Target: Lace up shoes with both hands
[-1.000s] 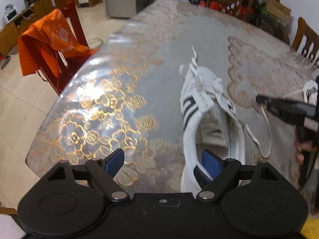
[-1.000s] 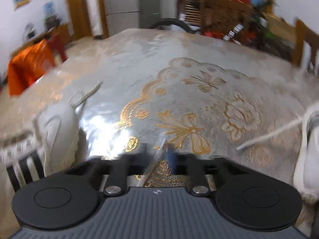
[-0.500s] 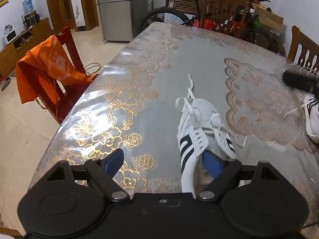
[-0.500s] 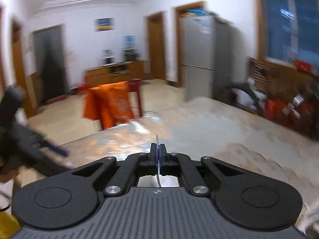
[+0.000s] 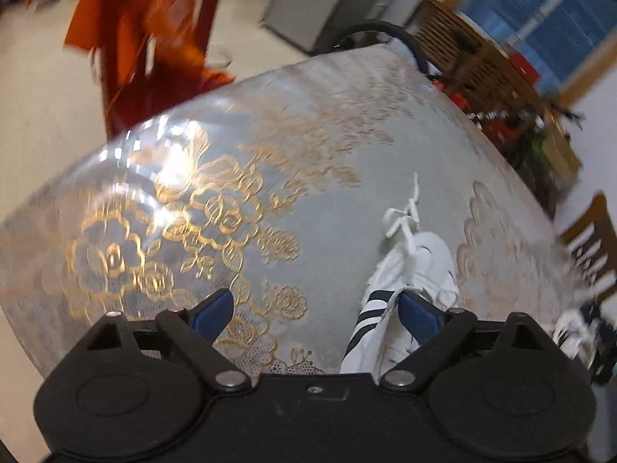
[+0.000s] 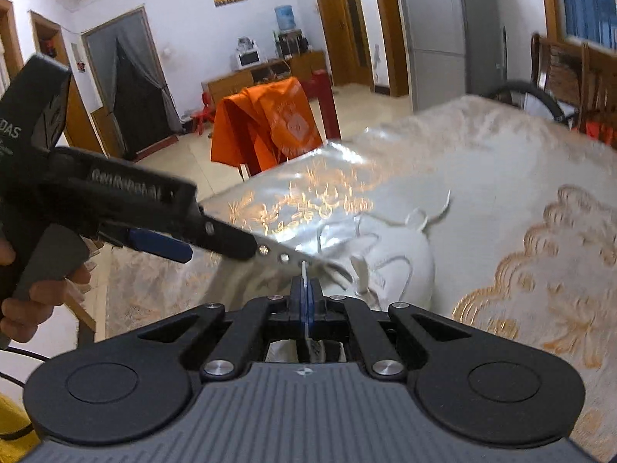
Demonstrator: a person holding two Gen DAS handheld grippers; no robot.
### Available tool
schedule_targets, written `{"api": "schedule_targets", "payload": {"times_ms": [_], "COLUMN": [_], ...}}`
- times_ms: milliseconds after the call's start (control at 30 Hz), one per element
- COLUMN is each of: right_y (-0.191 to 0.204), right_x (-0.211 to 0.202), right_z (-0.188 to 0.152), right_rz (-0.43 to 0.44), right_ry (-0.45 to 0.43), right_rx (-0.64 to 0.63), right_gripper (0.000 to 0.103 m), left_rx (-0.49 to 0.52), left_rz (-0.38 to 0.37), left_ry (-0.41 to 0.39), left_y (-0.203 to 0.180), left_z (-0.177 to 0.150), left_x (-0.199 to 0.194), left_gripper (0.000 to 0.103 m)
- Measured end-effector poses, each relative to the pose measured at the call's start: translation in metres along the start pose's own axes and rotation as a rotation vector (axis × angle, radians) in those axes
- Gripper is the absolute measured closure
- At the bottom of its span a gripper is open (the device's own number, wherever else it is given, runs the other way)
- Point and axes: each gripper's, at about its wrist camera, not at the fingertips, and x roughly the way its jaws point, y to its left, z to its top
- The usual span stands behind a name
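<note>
A white shoe with black stripes lies on the table, toe pointing away, its loose laces spilling over the toe. My left gripper hangs over its heel end with its jaws opening. The striped side wall stands just inside the right pad, and neither pad presses on anything. In the right wrist view the same shoe lies ahead. My right gripper is shut on a thin white lace end. The left gripper, held by a hand, reaches in from the left.
The table has a glossy cover over gold-flowered lace, and its rounded edge runs close on the left. A red chair draped in orange cloth stands beyond that edge. A second shoe lies far right, near a wooden chair.
The left gripper rolled and sank closer over the shoe's heel, with its jaws wider. The right gripper swung from facing the room back down toward the shoe, lace end still pinched.
</note>
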Motion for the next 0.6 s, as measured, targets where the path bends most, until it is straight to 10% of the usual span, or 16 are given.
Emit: {"api": "schedule_targets", "payload": {"times_ms": [600], "right_y": [-0.001], "right_x": [0.016], "right_z": [0.009], "right_rz": [0.023], "right_ry": [0.039], "right_rx": [-0.049], "right_gripper": [0.102], "left_rx": [-0.007], "left_rz": [0.012], "left_ry": [0.009], "left_y": [0.000], "left_z": [0.001], "left_x": [0.003], "left_gripper": [0.006]}}
